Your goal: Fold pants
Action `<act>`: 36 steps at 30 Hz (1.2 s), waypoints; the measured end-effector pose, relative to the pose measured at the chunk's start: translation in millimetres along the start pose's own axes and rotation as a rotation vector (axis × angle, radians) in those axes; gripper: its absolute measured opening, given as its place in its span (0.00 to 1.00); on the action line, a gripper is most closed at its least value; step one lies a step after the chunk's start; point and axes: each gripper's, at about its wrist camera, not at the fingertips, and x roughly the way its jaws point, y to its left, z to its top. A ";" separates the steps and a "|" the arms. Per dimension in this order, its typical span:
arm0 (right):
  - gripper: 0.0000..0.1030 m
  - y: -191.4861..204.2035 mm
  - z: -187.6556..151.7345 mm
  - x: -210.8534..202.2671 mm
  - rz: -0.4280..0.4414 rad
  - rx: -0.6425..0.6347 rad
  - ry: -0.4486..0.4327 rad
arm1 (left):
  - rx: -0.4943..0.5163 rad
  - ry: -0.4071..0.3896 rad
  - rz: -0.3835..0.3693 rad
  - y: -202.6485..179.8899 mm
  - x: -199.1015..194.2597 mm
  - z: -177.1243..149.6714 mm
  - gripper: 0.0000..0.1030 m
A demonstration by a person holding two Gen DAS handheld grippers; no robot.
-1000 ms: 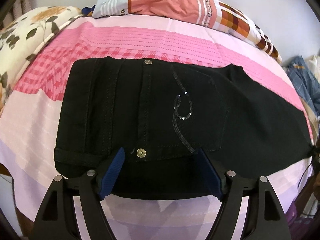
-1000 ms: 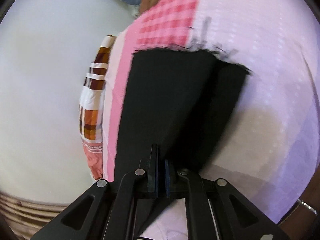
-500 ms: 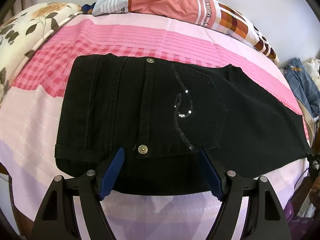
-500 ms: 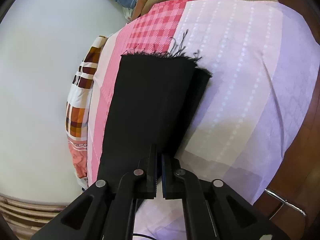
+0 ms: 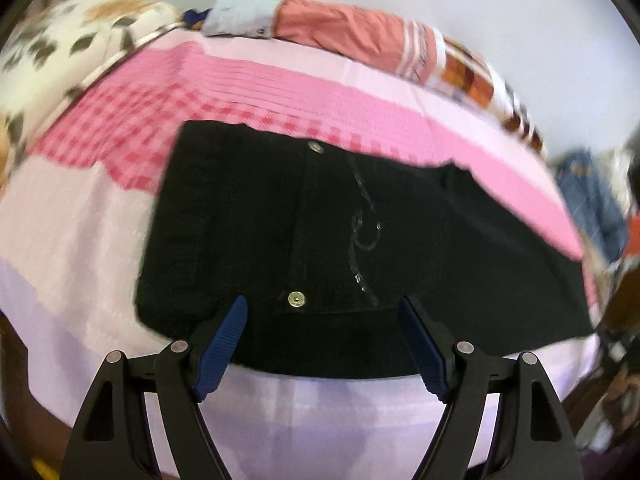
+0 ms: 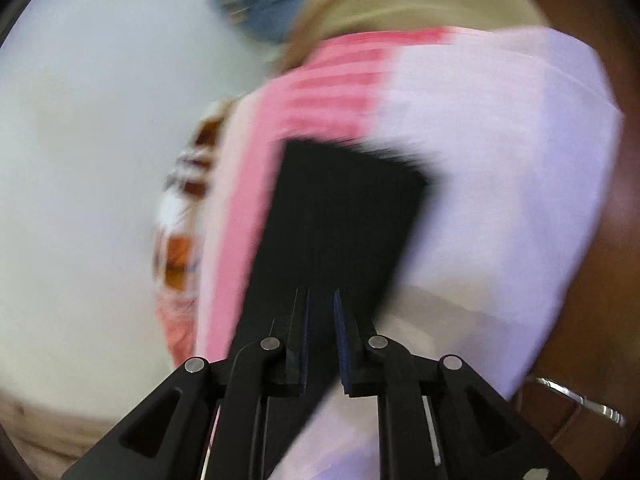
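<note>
Right hand-held gripper (image 6: 321, 316) now slightly parted over pants (image 6: 340, 220) — left hand-held gripper (image 5: 322, 322) wide, empty.

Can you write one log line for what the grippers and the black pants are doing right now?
left hand-held gripper: open, at waist | right hand-held gripper: slightly open over leg | black pants: flat on bedsheet

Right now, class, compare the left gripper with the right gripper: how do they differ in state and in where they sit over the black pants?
The left gripper has its fingers spread wide; the right gripper shows only a narrow gap with dark cloth in it, though blur hides whether it grips. The left gripper sits at the waist end of the black pants, near a metal button; the right gripper sits over the leg end. Both have black frames and blue finger pads.
</note>
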 end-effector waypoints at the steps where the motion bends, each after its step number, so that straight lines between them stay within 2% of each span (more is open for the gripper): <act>1: 0.19 26.6 -10.6 11.4 0.041 -0.088 0.049 | -0.031 -0.015 0.004 7.2 -5.9 1.0 0.76; 2: 0.21 42.0 -18.9 20.5 0.077 -0.134 0.090 | -0.064 -0.029 0.001 14.3 -11.4 1.4 0.76; 4: 0.37 79.5 -48.3 48.6 0.178 -0.233 0.209 | -0.141 -0.054 -0.050 32.7 -23.5 1.0 0.76; 6: 0.40 108.6 -82.1 78.9 0.251 -0.309 0.340 | -0.216 -0.081 -0.058 53.6 -34.9 -1.2 0.76; 7: 0.40 125.8 -106.0 98.5 0.266 -0.368 0.418 | -0.240 -0.090 -0.039 62.4 -38.8 -2.4 0.76; 8: 0.40 136.3 -122.4 110.5 0.261 -0.414 0.459 | -0.269 -0.080 -0.003 74.8 -39.8 -5.0 0.76; 9: 0.41 143.5 -135.4 119.5 0.257 -0.448 0.488 | -0.289 -0.052 -0.001 83.9 -36.7 -6.8 0.76; 11: 0.41 158.1 -166.1 140.8 0.250 -0.511 0.567 | -0.331 -0.004 -0.035 98.2 -30.0 -11.8 0.76; 13: 0.44 164.7 -183.1 151.5 0.252 -0.532 0.619 | -0.358 0.041 -0.047 107.1 -23.7 -19.6 0.76; 15: 0.48 166.9 -189.1 153.8 0.247 -0.545 0.637 | -0.349 0.064 -0.076 105.5 -18.8 -23.0 0.74; 17: 0.50 168.3 -188.8 153.4 0.237 -0.554 0.633 | -0.321 0.045 -0.088 99.9 -19.1 -20.9 0.74; 20: 0.53 159.5 -185.1 148.3 0.231 -0.512 0.622 | -0.272 0.044 -0.064 91.7 -11.7 -11.3 0.68; 22: 0.54 153.4 -182.0 146.5 0.232 -0.476 0.619 | -0.261 0.078 -0.081 90.8 -0.1 -4.4 0.47; 24: 0.55 151.9 -180.1 146.6 0.229 -0.456 0.615 | -0.220 0.075 -0.044 85.6 2.2 -1.2 0.44; 27: 0.57 150.4 -178.0 144.9 0.223 -0.457 0.603 | -0.158 0.010 0.028 75.5 -9.7 5.9 0.23; 29: 0.57 151.2 -181.3 146.6 0.226 -0.459 0.612 | -0.142 -0.031 0.053 72.7 -14.7 14.3 0.21; 32: 0.57 152.2 -187.7 149.7 0.211 -0.485 0.626 | -0.083 -0.061 0.137 70.3 -12.2 20.7 0.18; 33: 0.57 151.7 -189.3 150.2 0.208 -0.489 0.630 | -0.088 -0.038 0.162 77.5 -5.2 19.3 0.16; 35: 0.57 152.0 -189.3 150.3 0.218 -0.486 0.634 | -0.147 0.023 0.137 94.0 9.1 15.2 0.16; 36: 0.58 153.1 -188.7 150.3 0.222 -0.489 0.633 | -0.153 0.017 0.129 96.5 10.3 13.8 0.16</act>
